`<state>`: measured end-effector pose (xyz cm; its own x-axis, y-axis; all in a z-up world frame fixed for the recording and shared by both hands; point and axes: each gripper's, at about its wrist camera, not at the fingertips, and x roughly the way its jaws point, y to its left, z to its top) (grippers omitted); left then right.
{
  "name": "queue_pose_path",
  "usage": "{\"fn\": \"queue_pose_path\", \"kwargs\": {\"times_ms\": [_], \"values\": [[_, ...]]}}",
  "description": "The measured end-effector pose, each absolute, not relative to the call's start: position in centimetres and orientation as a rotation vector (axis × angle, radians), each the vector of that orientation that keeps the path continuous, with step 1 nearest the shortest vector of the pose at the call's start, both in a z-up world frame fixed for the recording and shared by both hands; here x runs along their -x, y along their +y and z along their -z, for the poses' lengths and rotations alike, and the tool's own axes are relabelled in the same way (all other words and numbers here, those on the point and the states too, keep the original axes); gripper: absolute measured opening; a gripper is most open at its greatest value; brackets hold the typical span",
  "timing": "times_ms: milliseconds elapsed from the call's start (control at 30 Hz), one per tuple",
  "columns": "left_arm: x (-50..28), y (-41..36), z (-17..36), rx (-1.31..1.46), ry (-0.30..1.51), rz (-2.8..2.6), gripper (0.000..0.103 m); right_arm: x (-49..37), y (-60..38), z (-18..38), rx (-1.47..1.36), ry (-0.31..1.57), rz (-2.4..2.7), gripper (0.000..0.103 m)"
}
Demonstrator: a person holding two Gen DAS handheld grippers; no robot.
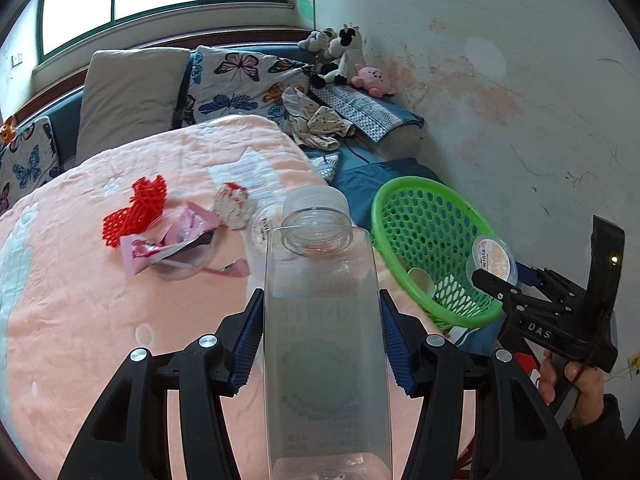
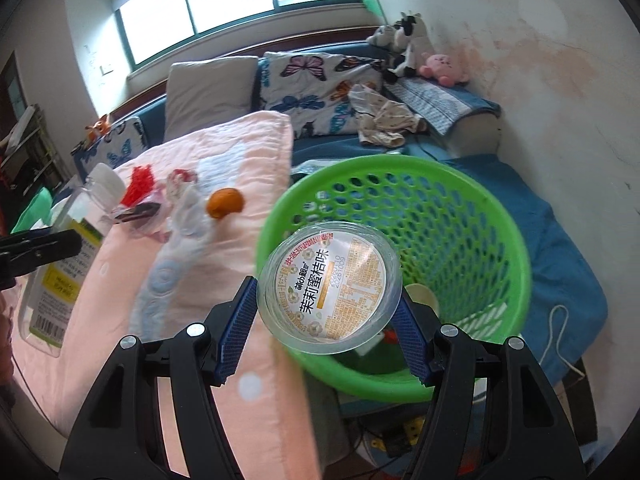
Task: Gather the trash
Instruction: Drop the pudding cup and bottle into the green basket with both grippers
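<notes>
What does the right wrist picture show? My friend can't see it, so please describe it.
The right tool grips a clear plastic cup with a printed lid, right over a green basket. Left of the basket, a pink blanket holds an orange peel and wrappers.

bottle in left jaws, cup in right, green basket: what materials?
Bottle: clear, glossy plastic by the look; blanket shows through it, with a translucent screw cap. Cup: thin clear plastic wall, with what looks like a printed film or foil lid. Green basket: moulded opaque plastic, slight sheen, with a perforated wall.
</notes>
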<state>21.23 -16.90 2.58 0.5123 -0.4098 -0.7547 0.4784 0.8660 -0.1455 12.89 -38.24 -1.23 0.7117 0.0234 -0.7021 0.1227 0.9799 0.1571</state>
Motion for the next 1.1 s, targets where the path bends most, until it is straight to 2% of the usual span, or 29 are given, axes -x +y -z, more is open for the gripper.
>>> {"fn": "queue_pose_path", "kwargs": {"times_ms": [133, 267, 1100], "values": [[-21.6, -18.5, -2.9, -0.099, 0.878, 0.555, 0.054, -13.1, -40.2, 1.8, -0.231, 0.787, 0.084, 0.067], [-21.7, -20.0, -3.1, -0.114, 0.873, 0.579, 0.054, -12.9, -41.6, 2.1, -0.250, 0.781, 0.108, 0.077], [-23.4, -34.7, 0.6, -0.215, 0.984, 0.745, 0.054, -7.9, -45.3, 0.8, -0.271, 0.702, 0.145, 0.081]]}}
